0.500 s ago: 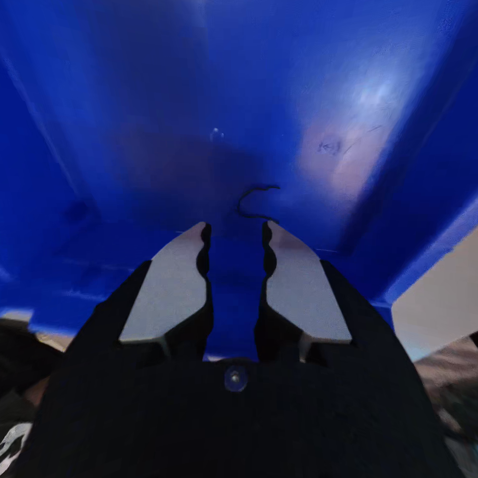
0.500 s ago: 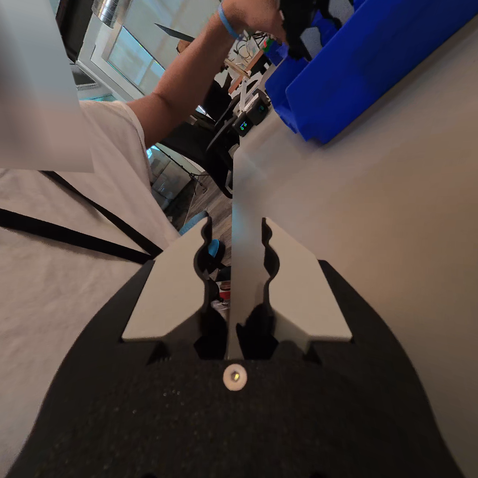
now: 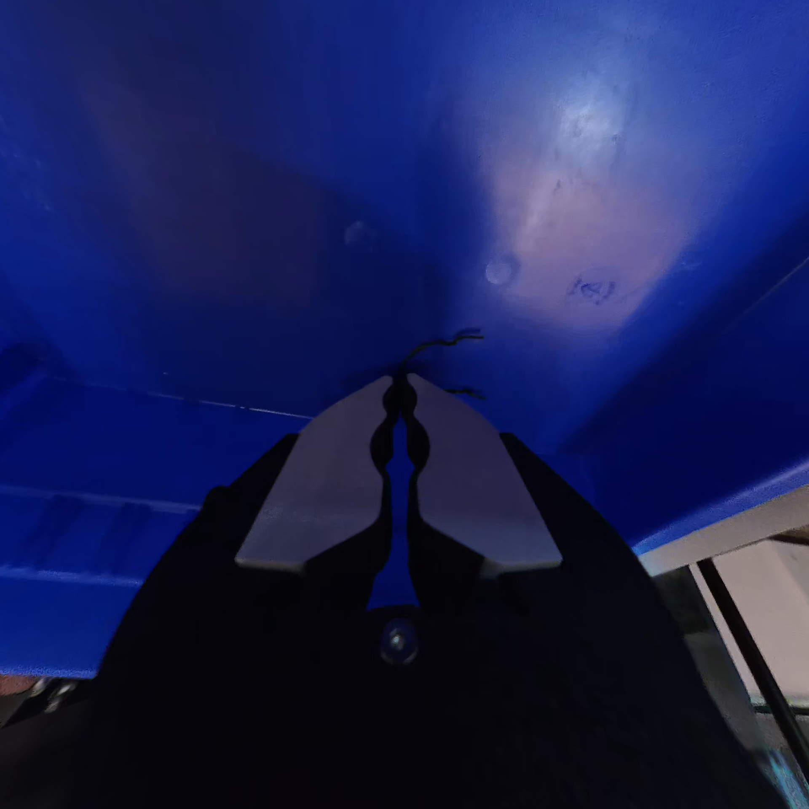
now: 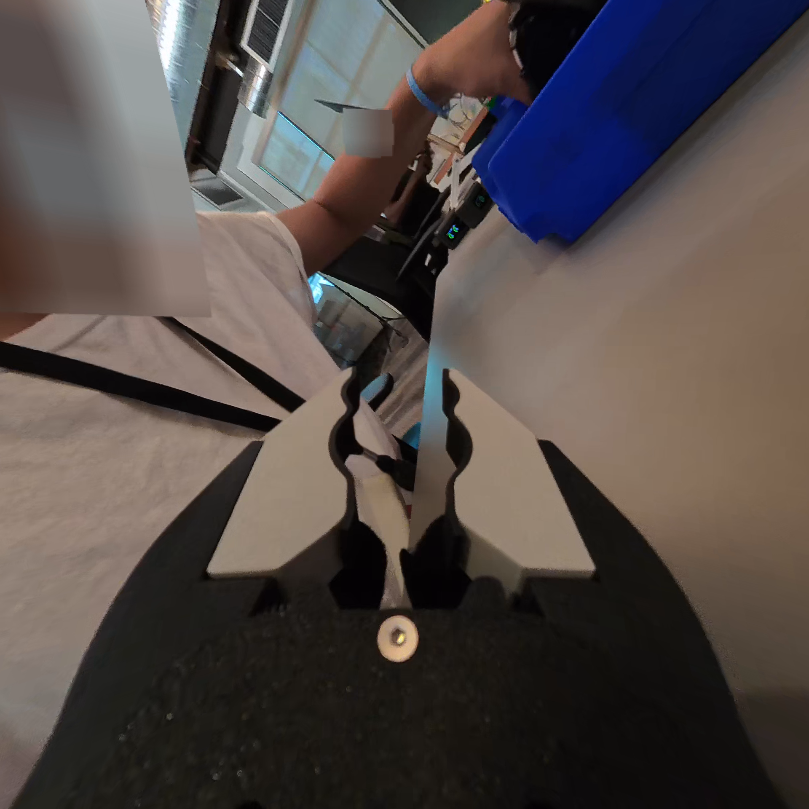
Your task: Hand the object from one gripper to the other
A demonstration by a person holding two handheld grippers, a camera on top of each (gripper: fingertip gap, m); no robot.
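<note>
The left tool (image 3: 400, 380) reaches down into a blue bin (image 3: 262, 219), and its two pale fingers (image 3: 332, 473) meet at their tips on a thin black wire (image 3: 442, 343). The wire is pinched right at the tip line; one loose end curls away toward 1 o'clock from the tips, ending in a small fork, and a second short end pokes out toward 3 o'clock, just beside the right-hand finger. Both ends lie against or just above the bin's floor; which of the two I cannot tell. The floor shows a pale glare patch at 1 o'clock and two small round moulded marks near the centre. At 4 o'clock in this view, past the bin's rim, a strip of light table (image 3: 722, 521) edge appears.

The right tool (image 4: 398, 381) is narrowly parted, with a clear gap between its fingers (image 4: 297, 481) and nothing gripped. It sits well apart from the bin, pointing along the edge of the grey table (image 4: 634, 394). In this view the blue bin (image 4: 634, 122) stands on the table at 1 o'clock. A person's hand (image 4: 464, 70), with a blue band at the wrist, is at the bin's rim at 12 o'clock, holding the dark body of the other tool. A white shirt (image 4: 109, 459) crossed by black straps fills the 9 o'clock side.
</note>
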